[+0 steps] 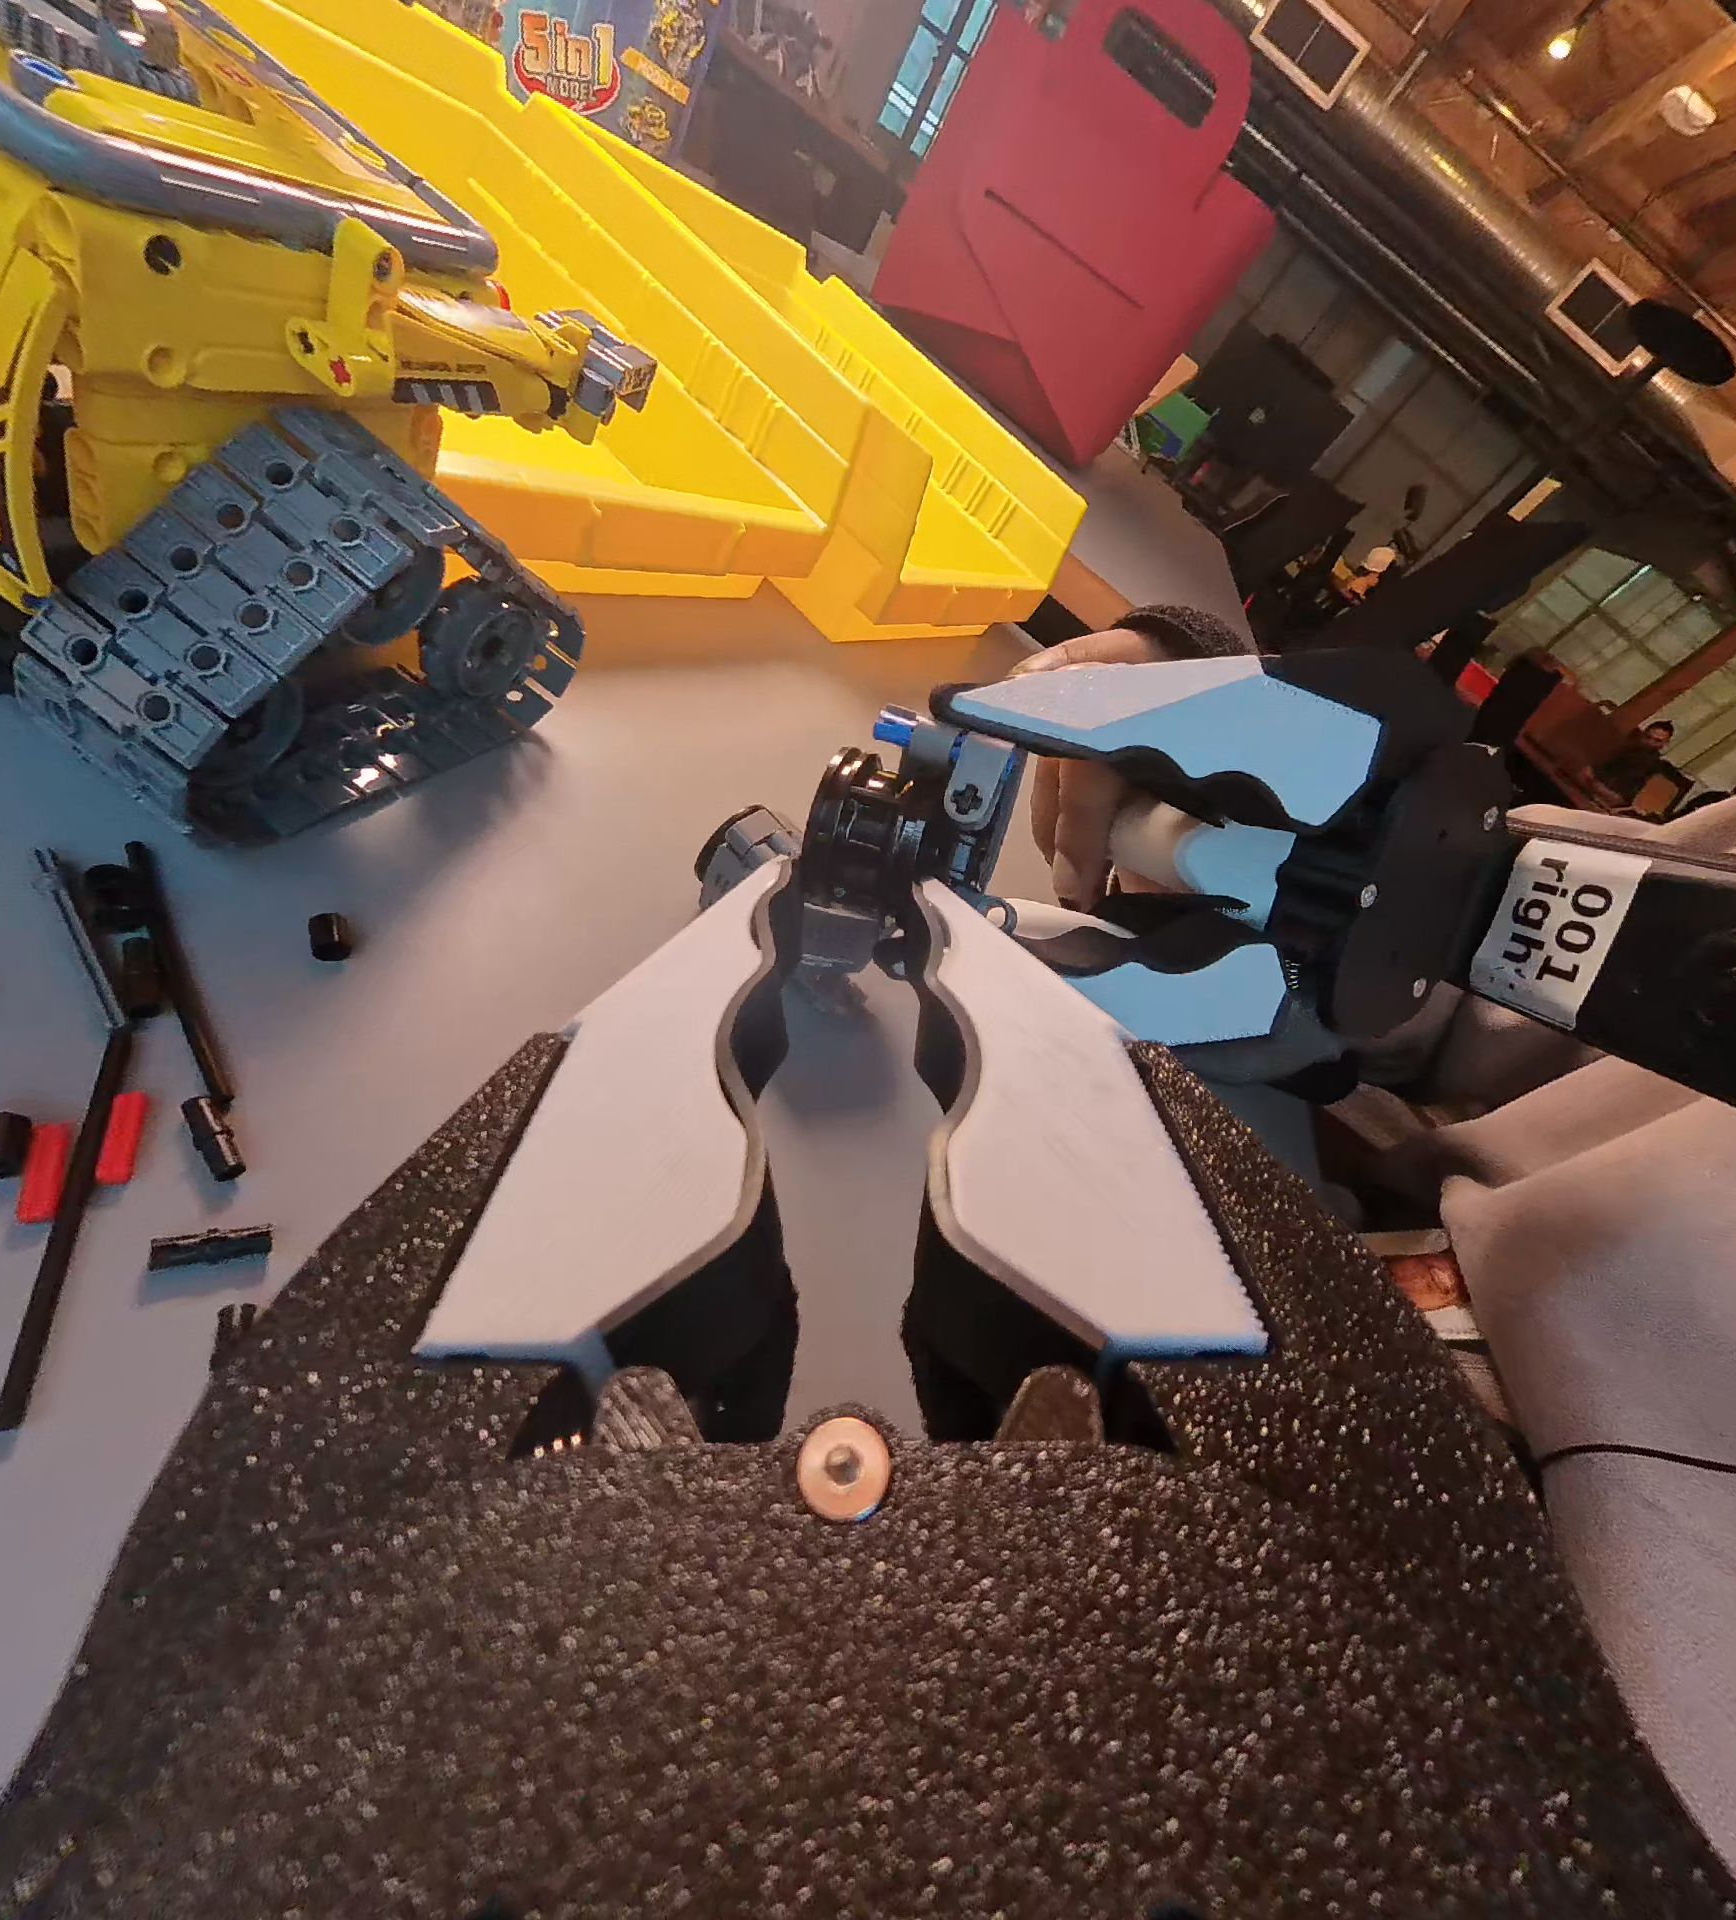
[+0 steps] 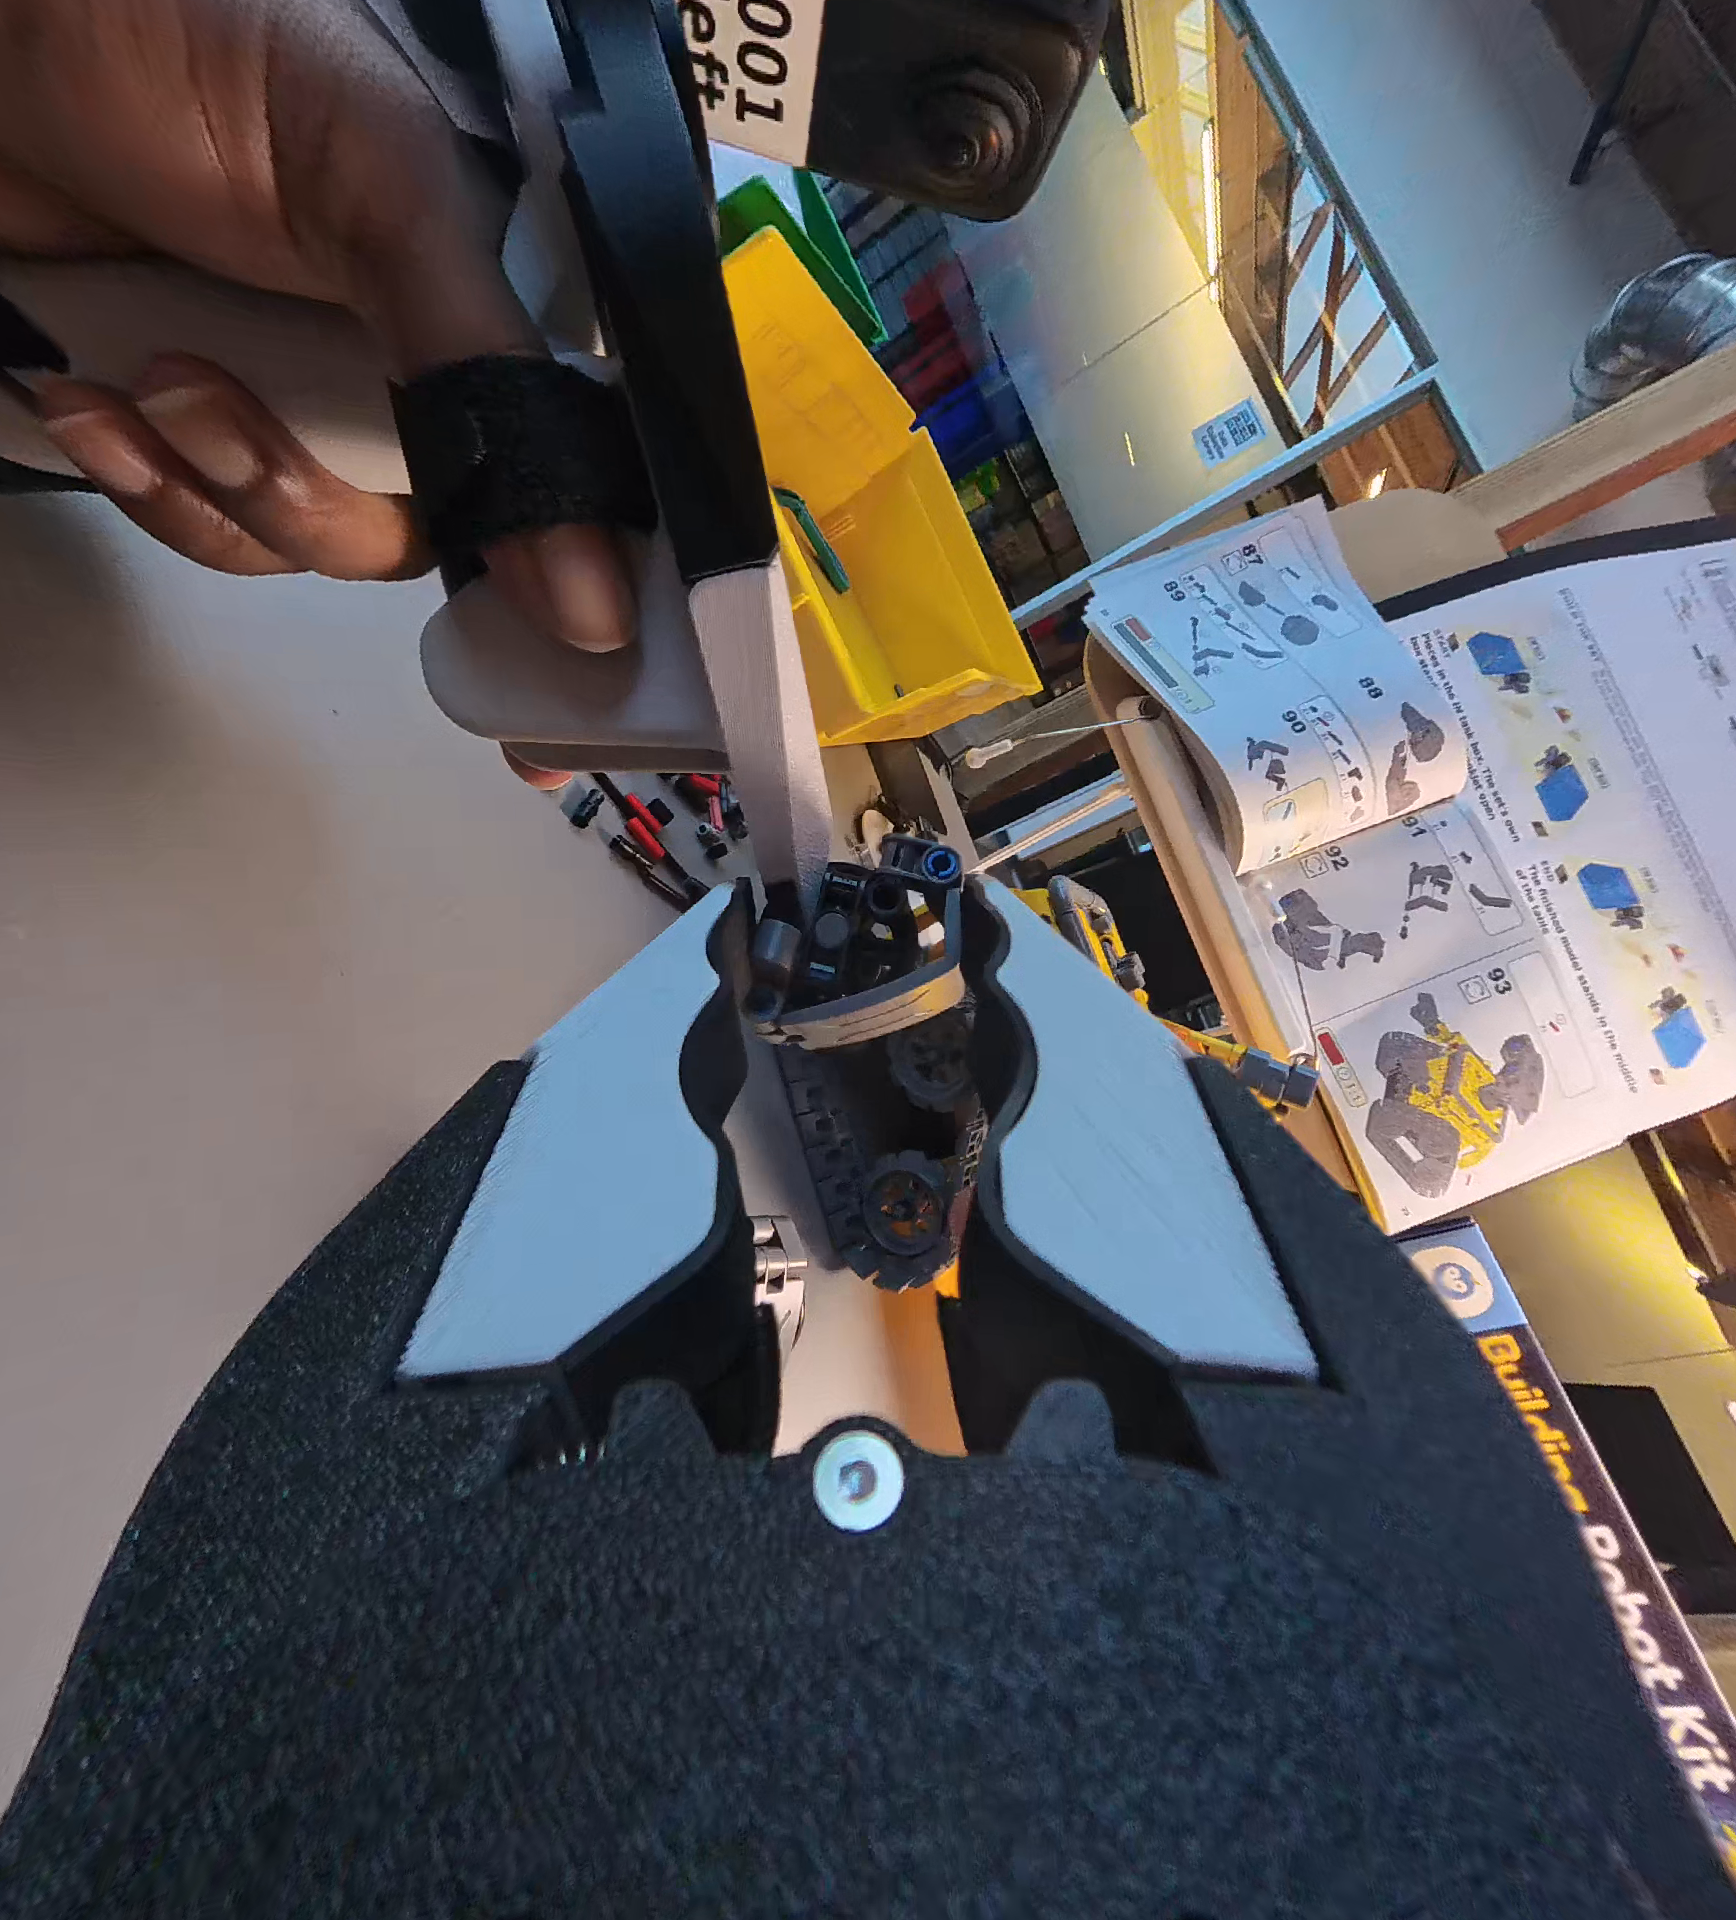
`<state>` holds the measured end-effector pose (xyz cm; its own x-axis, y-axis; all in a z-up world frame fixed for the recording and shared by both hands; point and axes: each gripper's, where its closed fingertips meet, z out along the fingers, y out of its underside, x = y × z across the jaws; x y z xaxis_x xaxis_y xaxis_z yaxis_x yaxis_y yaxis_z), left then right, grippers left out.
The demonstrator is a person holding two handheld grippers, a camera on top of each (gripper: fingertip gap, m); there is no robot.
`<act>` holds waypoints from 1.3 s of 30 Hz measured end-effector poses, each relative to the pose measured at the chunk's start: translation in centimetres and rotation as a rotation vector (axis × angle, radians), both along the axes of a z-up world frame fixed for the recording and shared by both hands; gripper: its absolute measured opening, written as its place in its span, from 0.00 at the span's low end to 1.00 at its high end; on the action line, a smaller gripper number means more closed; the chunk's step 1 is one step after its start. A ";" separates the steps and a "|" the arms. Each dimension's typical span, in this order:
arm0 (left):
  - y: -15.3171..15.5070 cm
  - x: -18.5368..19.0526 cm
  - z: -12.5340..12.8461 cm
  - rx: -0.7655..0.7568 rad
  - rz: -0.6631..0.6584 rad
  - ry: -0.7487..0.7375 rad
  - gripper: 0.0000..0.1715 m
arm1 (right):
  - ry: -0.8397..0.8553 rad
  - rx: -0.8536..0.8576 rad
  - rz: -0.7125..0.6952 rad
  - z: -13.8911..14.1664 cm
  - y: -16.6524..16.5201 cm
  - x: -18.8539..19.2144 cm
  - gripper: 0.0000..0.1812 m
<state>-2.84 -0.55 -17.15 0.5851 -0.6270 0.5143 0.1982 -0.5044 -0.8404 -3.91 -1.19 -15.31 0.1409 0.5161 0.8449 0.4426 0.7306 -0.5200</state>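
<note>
Left wrist view: left gripper (image 1: 848, 904) and right gripper (image 2: 859, 914) both clamping small black brick assembly (image 1: 859, 831), beside yellow tracked model (image 1: 189, 436).

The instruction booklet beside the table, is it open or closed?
Open: the instruction booklet rests spread on a stand, two pages of step drawings showing, earlier pages curled back at its left.

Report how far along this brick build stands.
Done: the yellow tracked robot model stands assembled. In hand: left gripper and right gripper both clamp a small black-and-grey sub-assembly. Left: that piece is unattached, and loose pins and axles lie unused.
</note>
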 end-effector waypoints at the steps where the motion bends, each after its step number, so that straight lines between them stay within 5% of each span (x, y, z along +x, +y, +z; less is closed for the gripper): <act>1: 0.0 0.0 0.0 -0.004 -0.001 -0.007 0.10 | 0.004 0.006 0.005 0.1 -0.1 0.0 0.21; 5: -0.5 0.3 0.5 0.019 -0.022 -0.030 0.10 | 0.050 0.035 0.068 0.8 -0.8 0.2 0.21; 9: -2.0 1.1 3.4 0.338 -0.014 0.143 0.12 | 0.213 -0.036 0.242 3.6 -2.4 1.3 0.23; 12: -1.8 1.3 3.7 0.385 0.035 0.218 0.12 | 0.240 -0.060 0.275 3.6 -2.4 1.7 0.23; 16: -1.2 -0.6 3.3 0.552 0.123 0.504 0.11 | 0.221 -0.528 0.379 2.7 -2.7 1.2 0.36; 21: -2.4 -1.3 3.1 1.007 0.197 1.131 0.11 | 0.210 -1.123 0.431 2.6 -2.0 1.8 0.38; 24: -3.1 0.1 2.6 1.144 0.173 1.287 0.11 | 0.154 -1.283 0.434 1.4 -2.7 1.4 0.27; 25: -3.2 0.5 2.6 1.166 0.166 1.307 0.11 | 0.150 -1.283 0.440 1.3 -2.9 1.5 0.19; 27: -3.3 0.7 2.4 1.178 0.150 1.323 0.11 | 0.123 -1.227 0.440 1.0 -2.9 1.7 0.18; 31: -3.4 0.1 3.3 1.033 0.149 1.040 0.17 | 0.184 -1.029 0.498 2.3 -2.9 2.4 0.17; 37: -5.2 0.8 5.1 0.514 -0.134 0.135 0.32 | 0.322 -0.886 0.608 5.1 -4.1 2.9 0.17; 39: -5.7 1.5 5.4 0.406 -0.217 -0.046 0.38 | 0.358 -0.869 0.650 5.7 -5.0 2.8 0.17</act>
